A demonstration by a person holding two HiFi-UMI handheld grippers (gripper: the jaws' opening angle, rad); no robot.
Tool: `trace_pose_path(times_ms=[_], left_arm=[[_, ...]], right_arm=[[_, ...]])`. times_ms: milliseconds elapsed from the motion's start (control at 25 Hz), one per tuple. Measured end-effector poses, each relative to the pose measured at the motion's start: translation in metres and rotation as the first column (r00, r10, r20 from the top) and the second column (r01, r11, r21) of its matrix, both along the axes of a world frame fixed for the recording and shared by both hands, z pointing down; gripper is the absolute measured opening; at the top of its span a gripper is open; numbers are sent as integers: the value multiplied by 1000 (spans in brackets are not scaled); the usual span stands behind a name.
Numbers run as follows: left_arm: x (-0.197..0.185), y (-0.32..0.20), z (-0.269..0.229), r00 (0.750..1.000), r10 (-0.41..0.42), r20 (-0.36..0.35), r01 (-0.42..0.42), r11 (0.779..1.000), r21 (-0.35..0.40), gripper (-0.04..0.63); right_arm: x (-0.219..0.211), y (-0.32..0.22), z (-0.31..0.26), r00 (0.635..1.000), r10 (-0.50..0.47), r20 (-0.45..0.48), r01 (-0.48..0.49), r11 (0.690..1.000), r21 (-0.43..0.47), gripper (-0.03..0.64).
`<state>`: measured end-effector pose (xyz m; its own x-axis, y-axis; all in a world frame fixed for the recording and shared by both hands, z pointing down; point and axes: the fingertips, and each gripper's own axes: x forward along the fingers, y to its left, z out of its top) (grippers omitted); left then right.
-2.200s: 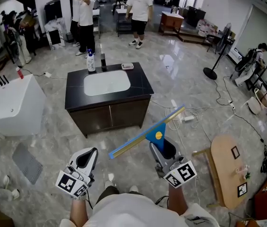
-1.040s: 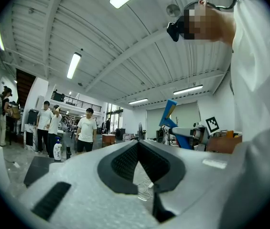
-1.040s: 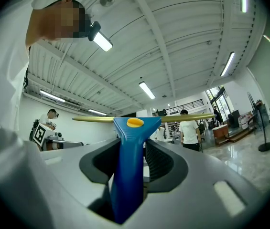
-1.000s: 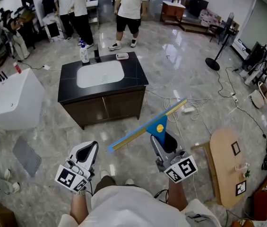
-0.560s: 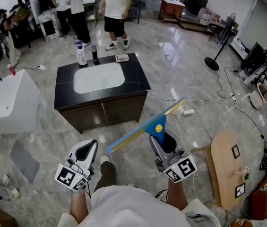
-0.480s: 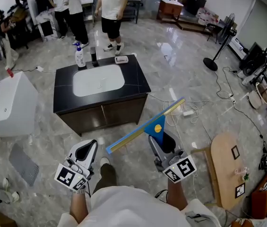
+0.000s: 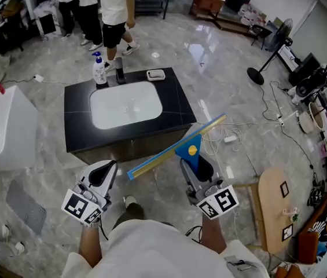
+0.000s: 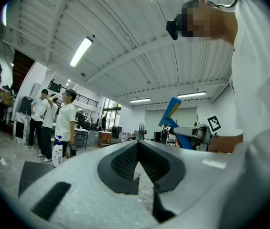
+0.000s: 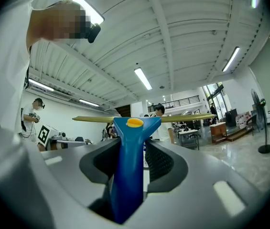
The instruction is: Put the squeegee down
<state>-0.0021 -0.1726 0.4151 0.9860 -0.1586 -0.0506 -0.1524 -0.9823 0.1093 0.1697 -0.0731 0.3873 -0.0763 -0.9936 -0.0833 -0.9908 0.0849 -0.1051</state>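
The right gripper (image 7: 197, 168) has its jaws set wide and clamped on the blue plastic handle of the squeegee (image 7: 182, 146). Its long yellowish blade stands crosswise above the jaws. In the head view the blade slants, its right end higher than its left. The tool is in the air, just short of the near edge of the black-topped cabinet table (image 7: 177, 100), and touches nothing but the pads. The left gripper (image 7: 100, 174) hangs beside it with its jaws closed tip to tip and nothing between them.

The likely landing spot is the bare black strip to the right of the white inset basin (image 7: 125, 104). A white spray bottle (image 7: 99, 71) and a small pale soap dish (image 7: 155, 75) stand along the far edge, so the near right corner looks the freest.

To set the tool down well, carry it over that strip first. Turn the blade so it runs along the strip and does not stick out over the basin or the table's edge. Lower until handle and blade both rest on the top, and only then part the jaws. Draw the gripper straight back along the handle so the pads do not drag the tool off.
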Motion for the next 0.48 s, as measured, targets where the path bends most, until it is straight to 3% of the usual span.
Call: trace_pose_path(times_ms=[160,480], left_arm=[[0,-39,2,1000,6,-2,-6,1000,-7,-8],[1,-82,16,998,-59,22,60,997,-45,-8]], right_arm=[[-4,-41,5,1000,-6,1,6,1000,-21,167],[0,-102,18,997,-78,6,78,995,-61,167]])
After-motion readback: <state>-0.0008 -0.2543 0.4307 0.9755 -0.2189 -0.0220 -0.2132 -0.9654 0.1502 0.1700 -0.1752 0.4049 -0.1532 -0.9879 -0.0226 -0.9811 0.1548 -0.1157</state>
